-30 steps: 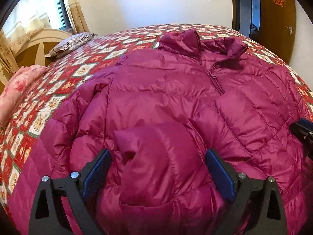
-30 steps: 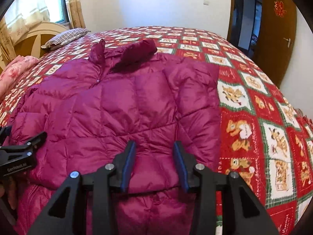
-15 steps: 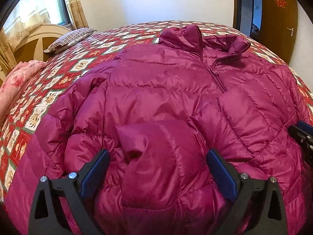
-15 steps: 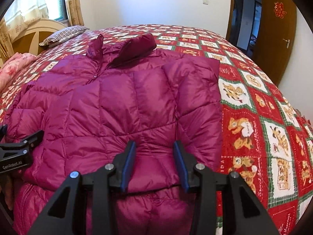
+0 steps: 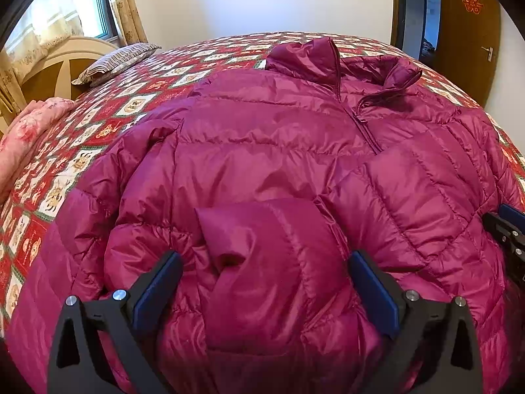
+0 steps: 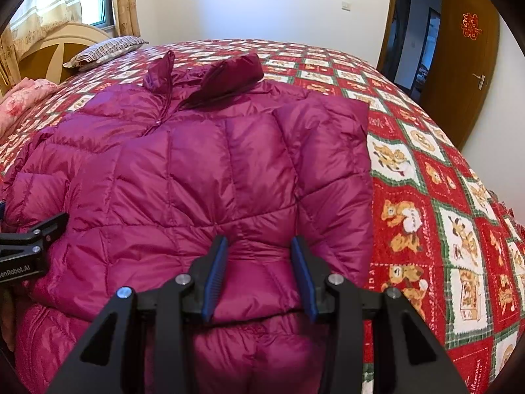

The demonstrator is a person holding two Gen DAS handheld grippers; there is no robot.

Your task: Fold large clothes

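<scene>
Jaws of left gripper (image 5: 262, 282) spread wide around folded sleeve (image 5: 262, 246); right gripper (image 6: 259, 272) jaws parted, straddling magenta down jacket (image 6: 197, 170) hem, frame bottom.

jacket (image 5: 279, 151) | magenta quilted puffer | flat, front up, on bed | collar far end | sleeves folded inward

White walls (image 5: 256, 0), curtained window (image 5: 88, 6), brown door (image 6: 466, 65), quilted bed (image 6: 426, 180).

The left tongs (image 5: 264, 272) gape wide, while the right tongs (image 6: 259, 262) stand narrower, their blue pads still apart.
</scene>
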